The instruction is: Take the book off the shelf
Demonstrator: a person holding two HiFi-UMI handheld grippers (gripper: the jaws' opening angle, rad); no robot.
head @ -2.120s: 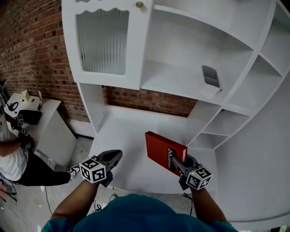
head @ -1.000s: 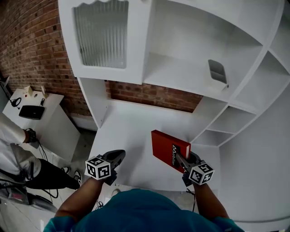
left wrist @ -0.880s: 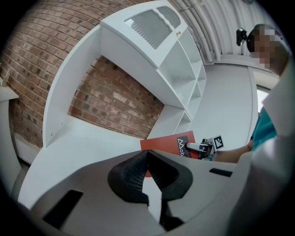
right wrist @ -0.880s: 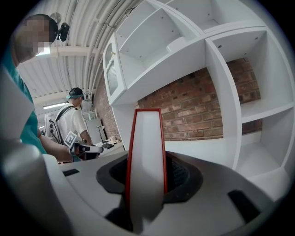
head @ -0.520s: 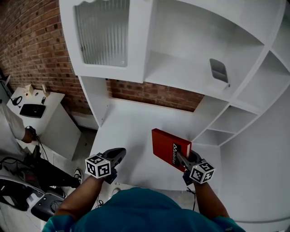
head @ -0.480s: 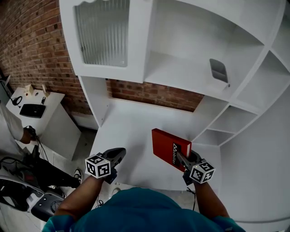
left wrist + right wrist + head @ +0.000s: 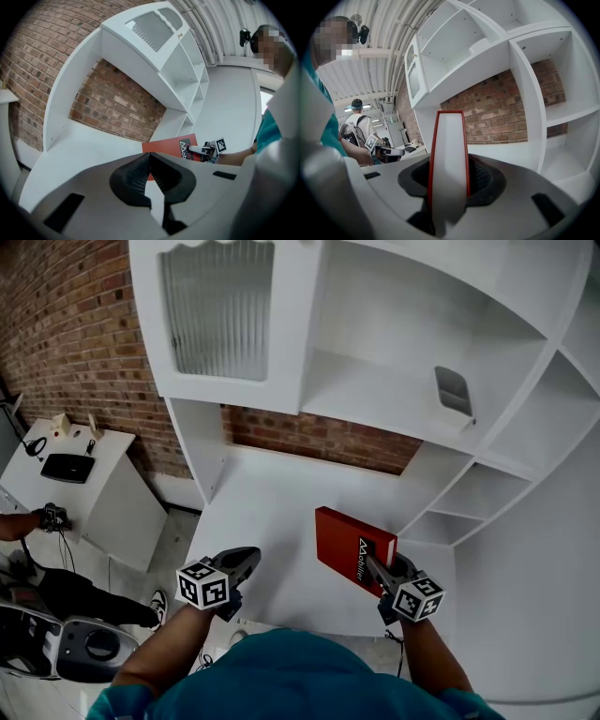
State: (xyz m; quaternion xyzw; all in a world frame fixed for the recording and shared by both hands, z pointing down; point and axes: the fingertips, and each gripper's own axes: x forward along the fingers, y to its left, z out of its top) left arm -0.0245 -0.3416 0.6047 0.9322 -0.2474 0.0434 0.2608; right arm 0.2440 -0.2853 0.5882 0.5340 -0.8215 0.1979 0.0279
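Red covers and white page edges fill the right gripper view: the book (image 7: 449, 164) stands on edge between the jaws, which are part open and pressed against both covers. In the head view the right gripper (image 7: 377, 570) holds the book by its lower corner, spine toward the person. The book is tilted over the right part of the white desk top (image 7: 267, 507), below the shelves (image 7: 394, 399) and clear of them. Whether its far edge touches the desk top cannot be told.

The left gripper (image 7: 246, 561) hangs over the desk's near left edge, well apart from the book. Its ribbed pads meet at the tips with nothing between them.

A small grey holder (image 7: 452, 390) sits on the shelf above the book. A ribbed-glass door (image 7: 216, 306) closes the upper left compartment. Brick wall (image 7: 56, 324) shows behind the unit and to its left, where a black device (image 7: 66, 468) lies on a low white table (image 7: 112, 502).
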